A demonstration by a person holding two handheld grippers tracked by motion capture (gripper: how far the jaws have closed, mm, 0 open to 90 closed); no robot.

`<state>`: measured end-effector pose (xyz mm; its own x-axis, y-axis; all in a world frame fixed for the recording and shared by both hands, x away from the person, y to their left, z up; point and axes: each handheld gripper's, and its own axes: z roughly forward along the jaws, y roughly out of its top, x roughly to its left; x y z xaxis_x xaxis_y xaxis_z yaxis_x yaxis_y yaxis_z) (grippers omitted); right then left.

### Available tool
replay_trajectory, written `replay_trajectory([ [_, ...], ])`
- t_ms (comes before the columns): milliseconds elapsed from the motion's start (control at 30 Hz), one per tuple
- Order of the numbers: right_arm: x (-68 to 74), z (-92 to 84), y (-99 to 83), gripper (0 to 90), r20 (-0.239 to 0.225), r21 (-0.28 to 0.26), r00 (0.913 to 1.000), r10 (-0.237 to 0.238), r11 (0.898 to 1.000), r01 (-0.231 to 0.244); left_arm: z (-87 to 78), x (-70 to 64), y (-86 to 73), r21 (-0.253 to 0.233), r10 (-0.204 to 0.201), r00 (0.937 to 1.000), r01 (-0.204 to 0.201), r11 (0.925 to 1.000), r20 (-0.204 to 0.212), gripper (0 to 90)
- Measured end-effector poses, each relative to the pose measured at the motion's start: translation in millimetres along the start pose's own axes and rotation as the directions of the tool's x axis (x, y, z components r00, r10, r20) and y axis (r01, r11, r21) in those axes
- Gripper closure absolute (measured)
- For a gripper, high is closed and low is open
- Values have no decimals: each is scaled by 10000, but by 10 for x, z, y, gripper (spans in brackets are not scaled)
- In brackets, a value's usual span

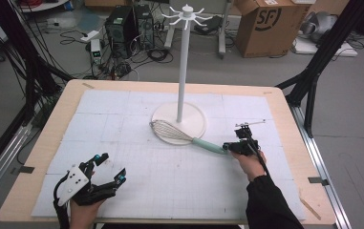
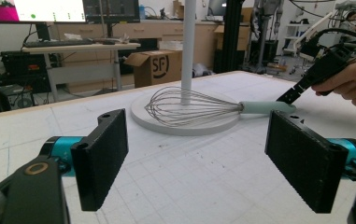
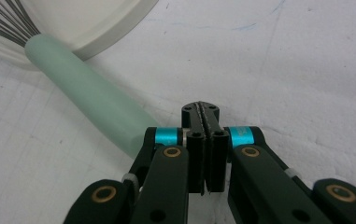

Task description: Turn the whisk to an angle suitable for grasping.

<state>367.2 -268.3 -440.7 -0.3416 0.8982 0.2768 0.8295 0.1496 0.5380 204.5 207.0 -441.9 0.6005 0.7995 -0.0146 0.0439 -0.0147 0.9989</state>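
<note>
Whisk (image 1: pixel 179 135) is the thing we have in hand: a wire balloon whisk with a pale green handle, lying flat on the white gridded mat (image 1: pixel 136 191) near the middle of the table (image 1: pixel 41 143). Starting at the left of the high view, we hold the left gripper (image 1: pixel 109 167) low over the near left part of the mat, well apart from the whisk; its jaws stand wide open and nothing is between them, and in the left gripper view the two black pads (image 2: pixel 102 154) frame bare mat with the whisk farther off beyond them. Moving right, we come to the white stand (image 1: pixel 183 71), a tall pole topped with a ring of hooks, rising from a round base (image 1: pixel 194 125). The whisk's wire head rests partly on the near edge of that base, and its handle runs out to the right and toward us across the mat. At the handle's free end sits the right gripper (image 1: pixel 231 147), with its jaws pressed fully together on nothing. In the right gripper view the closed tips (image 3: pixel 205 122) lie just beside the end of the green handle; we cannot tell whether they touch it.
</note>
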Motion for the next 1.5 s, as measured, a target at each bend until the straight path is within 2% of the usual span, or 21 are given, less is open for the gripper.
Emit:
replay_trajectory([
  [267, -19, -127, -21, 899, 96, -183, 9994, -342, 9992, 344, -1, 1, -1, 27, 13, 10000, -13, 10000, -14, 218],
  [400, -4, -216, -143, 899, -58, -137, 9979, -642, 9978, 641, -1, 5, -3, 30, -14, 10000, 14, 10000, -2, 218],
  [433, -8, -224, -177, 899, -206, -113, 9982, -566, 9983, 564, 3, 2, -4, 18, -40, 10000, 40, 10000, 2, 218],
  [533, -27, -213, -241, 899, -269, -99, 9990, -365, 9993, 362, 6, -10, 0, 28, 17, 10000, -17, 10000, 43, 218],
  [633, -19, -144, -249, 898, -272, -77, 9994, -198, 9998, 196, 10, -14, -1, 44, 4, 10000, -4, 10000, 25, 218],
  [733, 0, -106, -242, 898, -517, -215, 9987, 3, 9998, -14, 8, -3, -4, 49, 1, 10000, -1, 10000, 0, 218],
  [800, 27, -98, -244, 898, -396, -298, 9992, 83, 9995, -95, 7, -1, -6, 41, -14, 10000, 14, 10000, -10, 218],
  [833, 51, -84, -250, 897, -294, -463, 9995, 86, 9989, -100, 6, -1, -5, 32, -15, 10000, 15, 10000, -1, 218],
  [1000, 90, -61, -252, 897, -269, -547, 9996, 79, 9985, -93, 2, -3, -2, 12, -37, 10000, 37, 10000, 45, 218],
  [1300, 106, -38, -229, 898, -223, -580, 9997, 115, 9982, -127, 7, -3, -2, 29, -12, 10000, 12, 10000, 35, 218],
  [1500, 107, -56, -226, 897, -109, -519, 9999, -90, 9986, 85, 0, -2, -3, 37, -28, 10000, 28, 10000, 28, 218],
])
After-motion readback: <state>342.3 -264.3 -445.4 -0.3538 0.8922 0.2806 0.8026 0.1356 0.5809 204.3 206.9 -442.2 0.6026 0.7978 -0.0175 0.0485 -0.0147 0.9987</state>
